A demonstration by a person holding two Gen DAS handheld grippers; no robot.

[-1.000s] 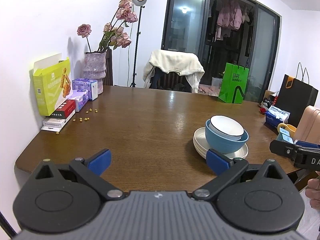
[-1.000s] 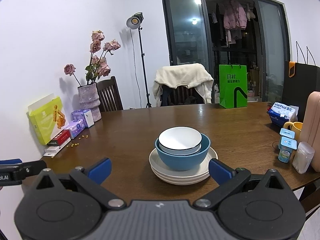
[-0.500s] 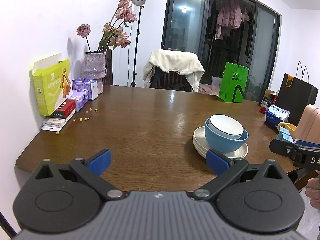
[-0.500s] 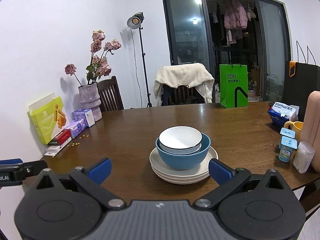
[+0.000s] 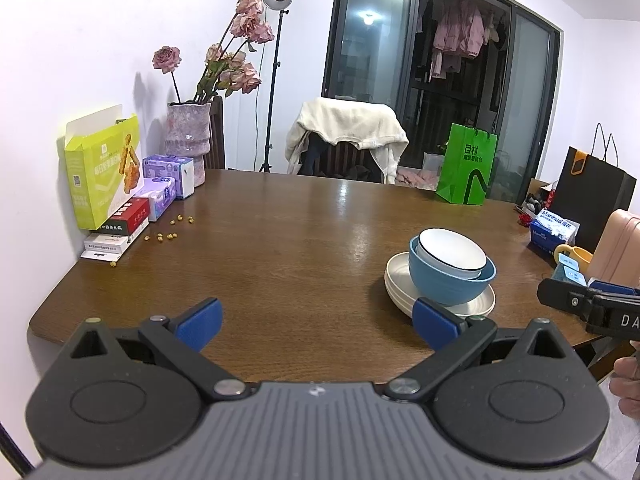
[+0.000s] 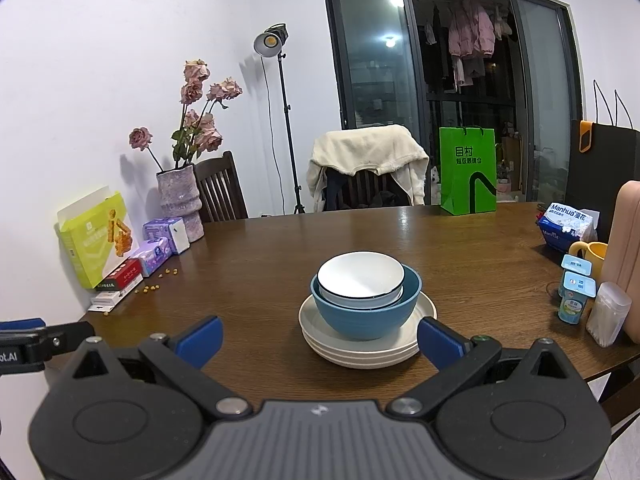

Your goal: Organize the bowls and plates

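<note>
A white bowl with a dark rim [image 6: 360, 278] sits inside a blue bowl [image 6: 366, 314], which stands on a stack of cream plates [image 6: 366, 352] on the brown table [image 6: 280, 256]. My right gripper [image 6: 320, 340] is open and empty, just in front of the stack. In the left wrist view the same white bowl [image 5: 452, 254], blue bowl [image 5: 448, 284] and plates [image 5: 400, 288] are to the right. My left gripper [image 5: 318, 320] is open and empty, left of the stack and near the table's front edge.
Boxes [image 6: 96, 240], a flower vase [image 6: 180, 200] and small yellow bits [image 6: 160, 280] line the table's left side. A green bag [image 6: 468, 170] stands at the back. A tissue pack [image 6: 568, 224], yellow mug [image 6: 592, 256], small bottles [image 6: 574, 296] and a clear tub [image 6: 608, 314] are on the right.
Both grippers have barely shifted; the stack of bowls and plates has not moved.
</note>
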